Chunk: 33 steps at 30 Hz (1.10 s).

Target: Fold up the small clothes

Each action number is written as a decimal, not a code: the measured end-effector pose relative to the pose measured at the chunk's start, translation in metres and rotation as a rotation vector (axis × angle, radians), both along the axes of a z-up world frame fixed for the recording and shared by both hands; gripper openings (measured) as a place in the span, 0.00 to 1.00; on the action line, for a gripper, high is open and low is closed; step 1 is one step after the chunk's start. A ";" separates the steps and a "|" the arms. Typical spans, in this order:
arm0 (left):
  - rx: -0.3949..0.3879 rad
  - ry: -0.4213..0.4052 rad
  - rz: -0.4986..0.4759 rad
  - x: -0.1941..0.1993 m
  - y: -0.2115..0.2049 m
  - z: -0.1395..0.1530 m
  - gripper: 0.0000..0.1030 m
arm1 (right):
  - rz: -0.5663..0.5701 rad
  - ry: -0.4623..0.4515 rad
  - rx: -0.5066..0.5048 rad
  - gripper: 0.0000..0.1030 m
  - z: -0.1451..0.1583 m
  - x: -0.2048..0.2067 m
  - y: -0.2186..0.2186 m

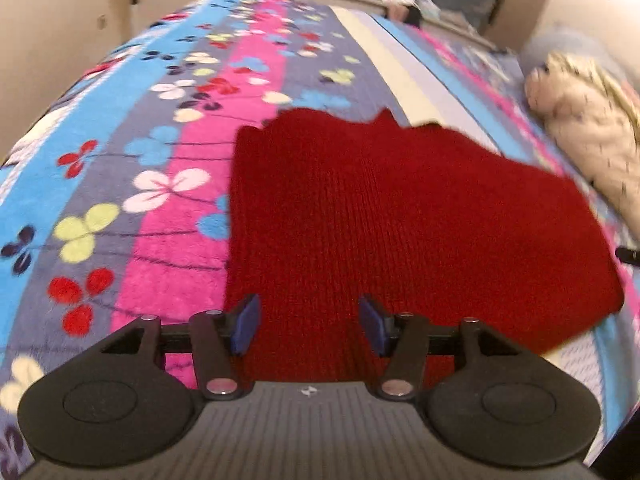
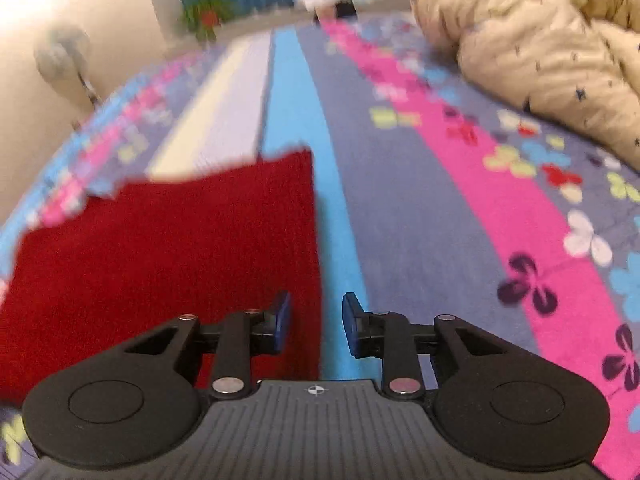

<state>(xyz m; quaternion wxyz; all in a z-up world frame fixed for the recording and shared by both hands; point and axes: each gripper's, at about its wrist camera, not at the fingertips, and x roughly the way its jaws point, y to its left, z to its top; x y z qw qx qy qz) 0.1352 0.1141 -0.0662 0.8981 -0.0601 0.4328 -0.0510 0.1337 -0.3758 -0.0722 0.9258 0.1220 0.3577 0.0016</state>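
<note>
Red sweater (image 1: 400, 224) lies flat on the bed's blanket (image 1: 168, 152). My left tool (image 1: 308, 324) hangs spread over its near edge, right tool (image 2: 316, 324) spread over its right edge, both empty. I'd pinch each corner squarely, then fold evenly

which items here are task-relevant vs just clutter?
Job: red knit garment, left gripper, right gripper, both open.
Lying about: floral blanket, cream star-print quilt, potted plant, fan.
</note>
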 end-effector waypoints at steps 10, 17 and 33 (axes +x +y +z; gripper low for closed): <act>-0.218 0.071 0.136 -0.029 0.008 -0.002 0.84 | 0.035 0.183 -0.107 0.53 -0.027 0.004 0.007; -0.261 0.112 0.147 -0.042 0.006 -0.003 0.84 | -0.019 0.046 -0.268 0.55 0.000 -0.017 0.015; -0.386 0.130 0.387 -0.013 0.017 -0.041 0.89 | -0.168 -0.092 -0.085 0.56 0.025 -0.066 -0.029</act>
